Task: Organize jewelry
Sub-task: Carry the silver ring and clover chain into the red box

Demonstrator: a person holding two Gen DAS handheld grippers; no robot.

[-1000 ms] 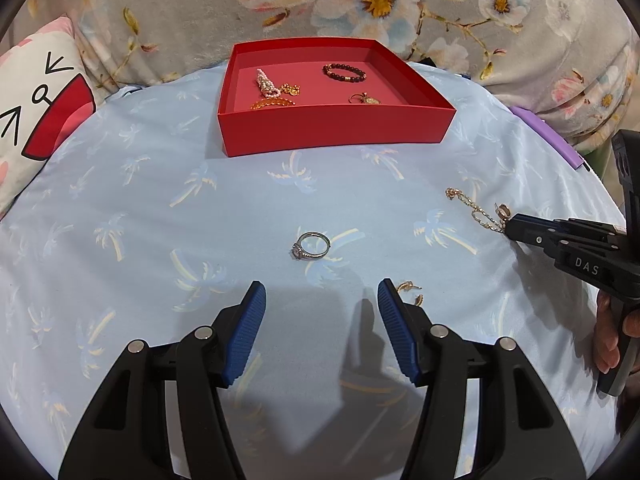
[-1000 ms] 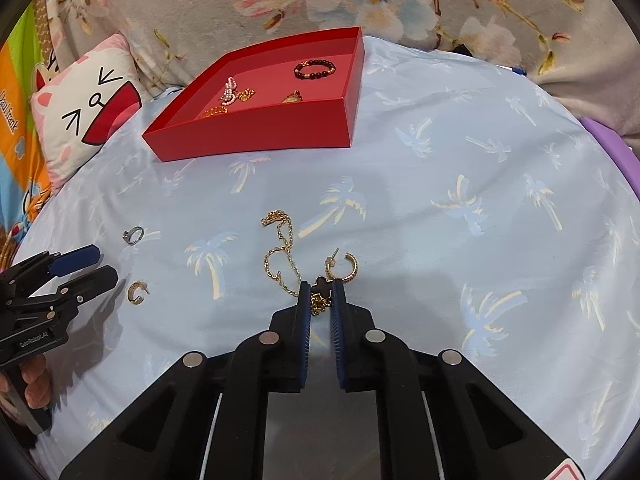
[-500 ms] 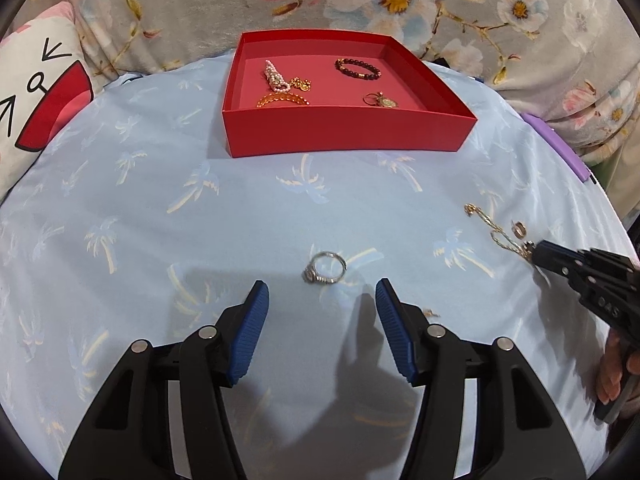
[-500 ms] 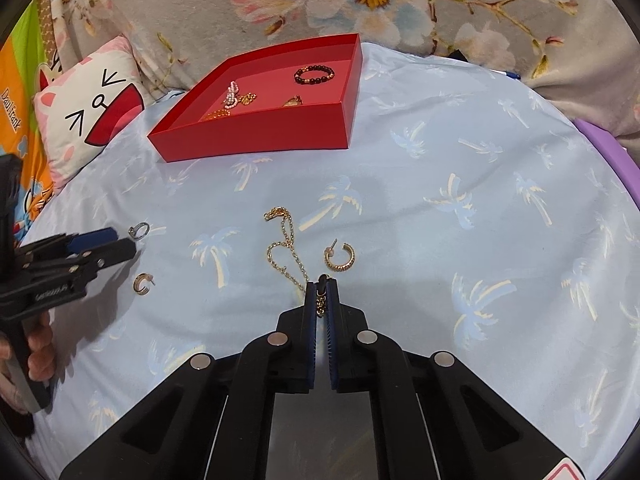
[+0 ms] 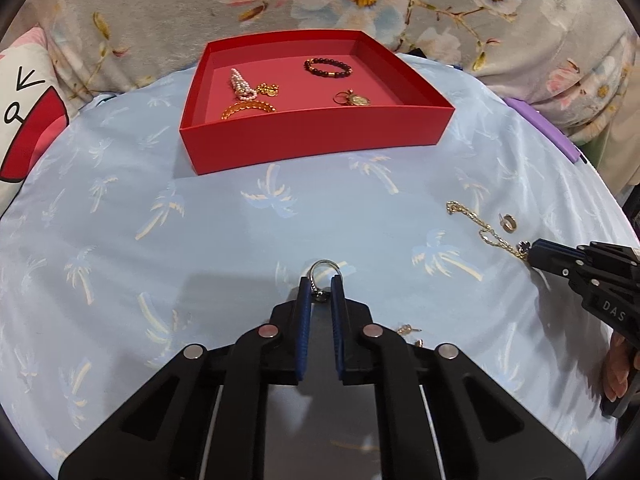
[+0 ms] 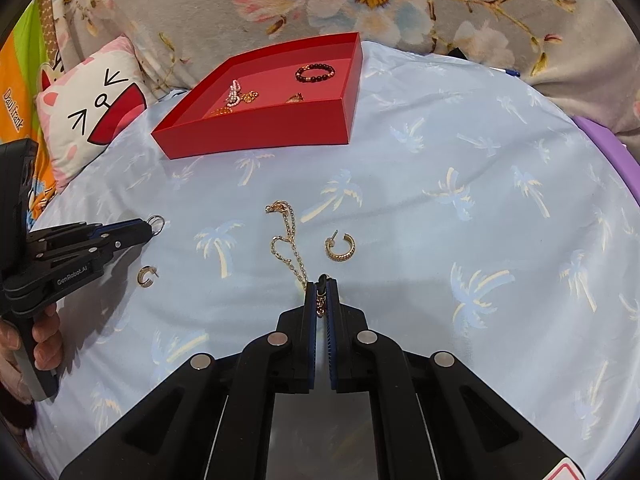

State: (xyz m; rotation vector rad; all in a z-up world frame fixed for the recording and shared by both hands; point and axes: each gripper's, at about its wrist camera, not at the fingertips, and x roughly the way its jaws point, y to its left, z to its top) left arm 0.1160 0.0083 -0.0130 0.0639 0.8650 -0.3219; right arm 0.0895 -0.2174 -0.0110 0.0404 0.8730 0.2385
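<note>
A pale blue cloth printed with palm trees (image 5: 200, 240) covers the work surface, with a grey floral fabric (image 5: 160, 8) behind it and a cat-face cushion (image 6: 94, 108) off to the left. At the far side of the cloth sits a shallow red tray (image 5: 312, 140), and in it lie a dark beaded bracelet (image 5: 327, 68), a pearl piece (image 5: 241, 84), a curved gold piece (image 5: 248, 109) and a gold medallion ring (image 5: 352, 99). The left gripper (image 5: 320, 286) has its blue pads pressed together on a silver ring (image 5: 323, 270), whose loop pokes out beyond the tips while it rests on the cloth. The right gripper (image 6: 321, 286) is clamped on the near end of a gold chain (image 6: 288, 236); the rest of the chain trails away over the cloth towards the tray. Just right of the chain lies a gold hoop earring (image 6: 340, 246), loose on the cloth. A second gold hoop earring (image 6: 146, 276) lies close beside the left gripper, also untouched.
</note>
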